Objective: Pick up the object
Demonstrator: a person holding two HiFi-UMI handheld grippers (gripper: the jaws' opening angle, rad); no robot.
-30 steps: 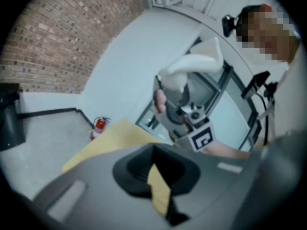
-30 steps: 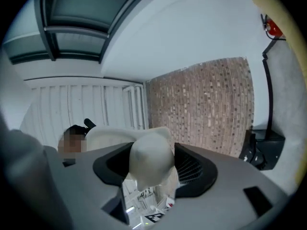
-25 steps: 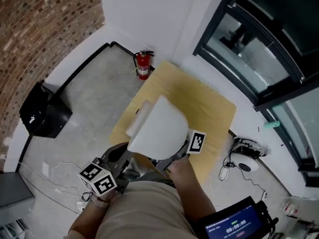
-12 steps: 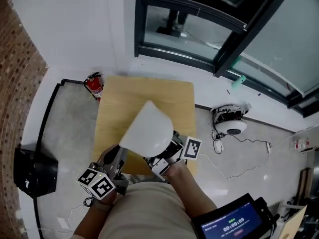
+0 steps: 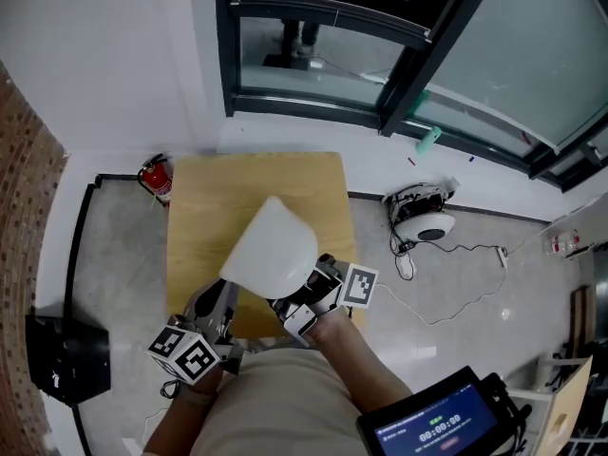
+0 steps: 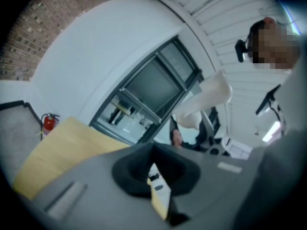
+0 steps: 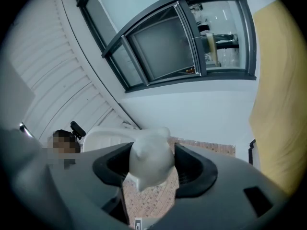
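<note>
Clamping the white object (image 5: 271, 250), the right gripper (image 7: 151, 167) points its long axis upward — left gripper (image 6: 154, 175) closed, empty.

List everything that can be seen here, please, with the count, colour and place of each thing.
white object: one, white, held above the table
table: one, pale wood, centre
fire extinguisher: one, red, on the floor at the table's far left corner
black box: one, black, on the floor at the lower left
round device: one, white, on the floor right of the table, with cables
screen: one, dark with light digits, bottom right
window: one, dark frame, far wall
right gripper: one, grey, jaws closed on the white object
left gripper: one, grey, lower left, jaws together, nothing between them
</note>
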